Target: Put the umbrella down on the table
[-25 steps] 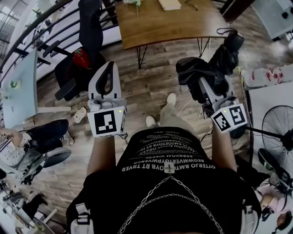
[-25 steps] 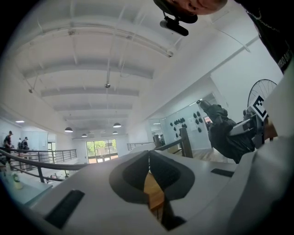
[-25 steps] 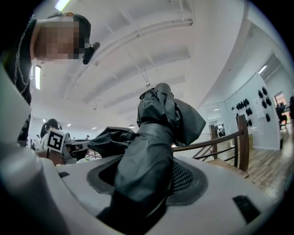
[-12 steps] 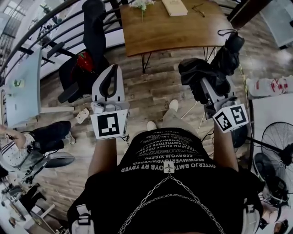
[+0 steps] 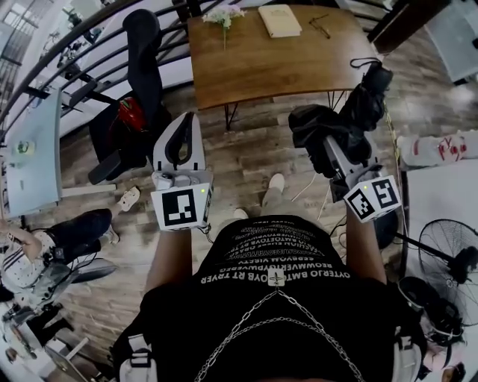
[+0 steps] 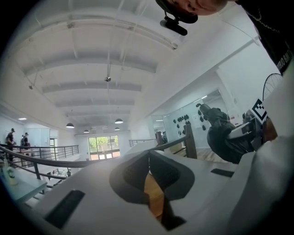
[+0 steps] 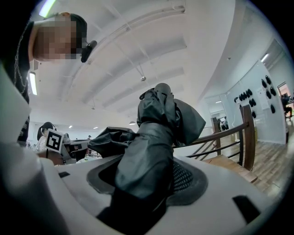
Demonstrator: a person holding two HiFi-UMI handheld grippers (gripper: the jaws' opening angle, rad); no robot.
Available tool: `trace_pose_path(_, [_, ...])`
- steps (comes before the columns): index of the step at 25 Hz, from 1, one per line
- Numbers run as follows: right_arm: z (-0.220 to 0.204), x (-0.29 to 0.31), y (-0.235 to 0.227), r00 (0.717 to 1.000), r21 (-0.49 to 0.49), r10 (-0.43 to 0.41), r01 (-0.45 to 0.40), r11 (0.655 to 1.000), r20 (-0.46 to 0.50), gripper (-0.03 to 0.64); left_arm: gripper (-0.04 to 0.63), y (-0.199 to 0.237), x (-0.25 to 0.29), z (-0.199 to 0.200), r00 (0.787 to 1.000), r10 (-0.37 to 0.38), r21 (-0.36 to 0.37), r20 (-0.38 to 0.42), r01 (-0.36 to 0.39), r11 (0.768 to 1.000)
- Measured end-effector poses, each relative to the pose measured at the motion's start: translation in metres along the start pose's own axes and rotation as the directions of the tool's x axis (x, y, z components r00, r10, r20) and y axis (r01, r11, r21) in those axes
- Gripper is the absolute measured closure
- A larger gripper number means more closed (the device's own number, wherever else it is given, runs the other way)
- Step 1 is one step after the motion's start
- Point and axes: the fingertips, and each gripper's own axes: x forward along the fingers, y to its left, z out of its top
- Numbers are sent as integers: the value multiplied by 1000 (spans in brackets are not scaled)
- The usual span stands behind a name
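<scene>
A folded black umbrella (image 5: 351, 112) hangs in my right gripper (image 5: 331, 138), whose jaws are shut on its dark fabric; the fabric hides the fingertips. In the right gripper view the umbrella (image 7: 156, 133) stands up out of my right gripper (image 7: 148, 181) and fills the space between the pads. The wooden table (image 5: 254, 71) lies ahead, beyond both grippers. My left gripper (image 5: 186, 121) is held level to the left of the umbrella, shut, with nothing in it. In the left gripper view my left gripper (image 6: 154, 183) shows only a thin slit between the pads.
On the table lie a book (image 5: 279, 20), a flower sprig (image 5: 223, 16) and glasses (image 5: 320, 26). A black office chair (image 5: 140, 52) stands left of it, with a white desk (image 5: 33, 153) further left. A floor fan (image 5: 448, 257) stands at right. A seated person (image 5: 37, 250) is at lower left.
Both grippers and the umbrella have moved forward towards the wooden table, which now shows more fully in the head view. Neither grip has changed.
</scene>
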Motion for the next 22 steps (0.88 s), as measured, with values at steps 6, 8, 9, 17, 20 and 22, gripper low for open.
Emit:
trace_pose_path(6, [5, 6, -35, 1000, 4, -10, 10, 1000, -7, 331, 566, -18, 41, 3, 1000, 1, 16, 15, -1, 1000])
trace_pose_path(8, [9, 9, -48, 1000, 6, -10, 11, 1000, -6, 331, 566, -26, 56, 6, 1000, -6, 24, 6, 6, 1000])
trace_pose_path(9, [10, 10, -55, 1000, 8, -10, 10, 1000, -4, 331, 566, -31, 63, 8, 1000, -9, 32, 9, 9, 999])
trace_pose_path(17, [22, 17, -102, 999, 29, 25, -25, 999, 20, 331, 566, -64, 103, 33, 1000, -8, 77, 16, 6, 997])
trace_pose_path(20, [26, 22, -113, 998, 33, 57, -58, 998, 29, 331, 566, -73, 104, 41, 1000, 3, 97, 25, -5, 995])
trace_pose_path(22, [28, 26, -117, 996, 30, 81, -82, 996, 35, 331, 566, -77, 101, 42, 1000, 18, 106, 22, -20, 994])
